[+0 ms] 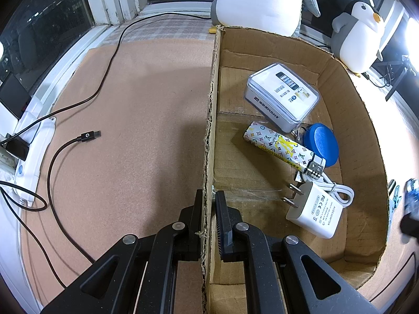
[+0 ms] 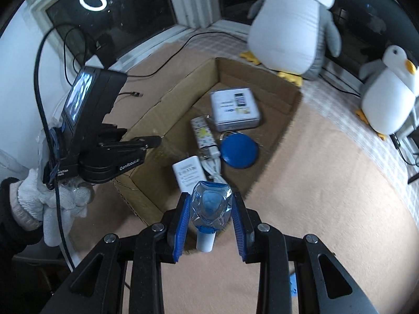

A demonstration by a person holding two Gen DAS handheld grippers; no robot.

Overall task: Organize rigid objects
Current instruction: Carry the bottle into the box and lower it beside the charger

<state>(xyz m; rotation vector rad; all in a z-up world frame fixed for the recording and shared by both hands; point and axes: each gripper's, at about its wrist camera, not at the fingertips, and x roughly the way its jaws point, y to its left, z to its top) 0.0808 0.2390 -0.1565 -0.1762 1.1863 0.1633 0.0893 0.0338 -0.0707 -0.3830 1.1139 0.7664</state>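
Note:
An open cardboard box (image 1: pixel 348 120) holds a white plastic case (image 1: pixel 282 94), a patterned stick-shaped item (image 1: pixel 280 146), a blue round disc (image 1: pixel 323 144) and a white charger (image 1: pixel 314 209) with its cable. My left gripper (image 1: pixel 209 196) is shut on the box's left wall. The right wrist view shows it (image 2: pixel 156 140) at that wall of the box (image 2: pixel 248 76). My right gripper (image 2: pixel 210 204) is shut on a small clear-blue bottle (image 2: pixel 210 206) with a white cap, held just above the box's near corner, close to the charger (image 2: pixel 188 175).
Two plush penguins (image 2: pixel 290 26) (image 2: pixel 387 96) sit behind the box by the window. A black USB cable (image 1: pixel 86 136) and a white power strip (image 1: pixel 31 162) lie on the pink mat (image 1: pixel 144 104) left of the box. A gloved hand (image 2: pixel 28 201) holds the left gripper.

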